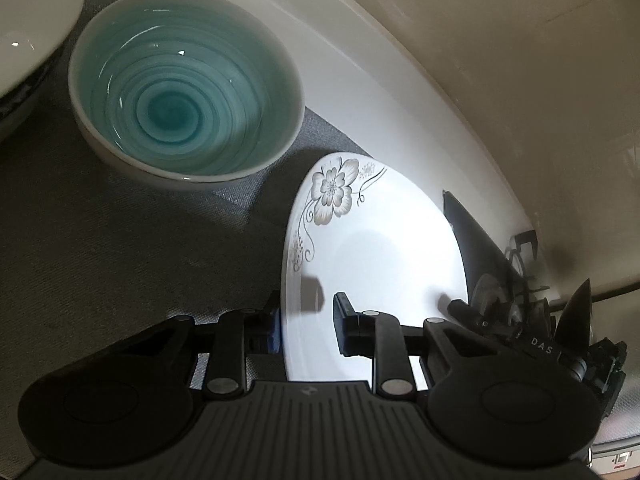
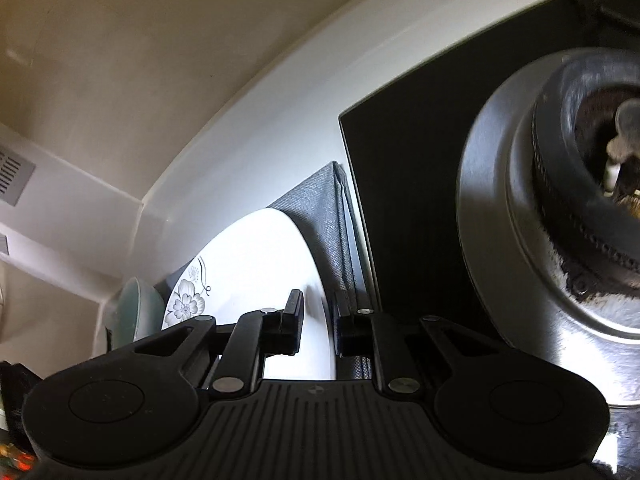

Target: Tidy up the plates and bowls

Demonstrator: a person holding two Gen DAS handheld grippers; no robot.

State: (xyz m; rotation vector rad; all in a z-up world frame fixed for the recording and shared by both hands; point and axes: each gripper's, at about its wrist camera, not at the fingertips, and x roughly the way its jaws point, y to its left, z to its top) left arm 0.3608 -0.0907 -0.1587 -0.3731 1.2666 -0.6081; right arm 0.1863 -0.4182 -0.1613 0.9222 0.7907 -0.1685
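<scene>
Beside the teal bowl (image 1: pixel 184 88), left tongs (image 1: pixel 306 320) and right tongs (image 2: pixel 316 320) are both pinching the floral plate's (image 1: pixel 376 248) opposite rims; uneven lifting risks it slipping and chipping.

There is one white plate (image 1: pixel 380 248) with a grey flower pattern. There are two bowls: one blue-green bowl (image 1: pixel 184 96) with ring lines inside, and one white bowl (image 1: pixel 28 32) at the far left, seen only in part. One grey mat (image 1: pixel 100 240) lies on the one white desk (image 1: pixel 360 92). One black stove (image 2: pixel 420 184) stands at the right, and one round burner (image 2: pixel 560 216) is on it. Two tongs are seen, the left tongs (image 1: pixel 308 320) and the right tongs (image 2: pixel 318 320).
</scene>
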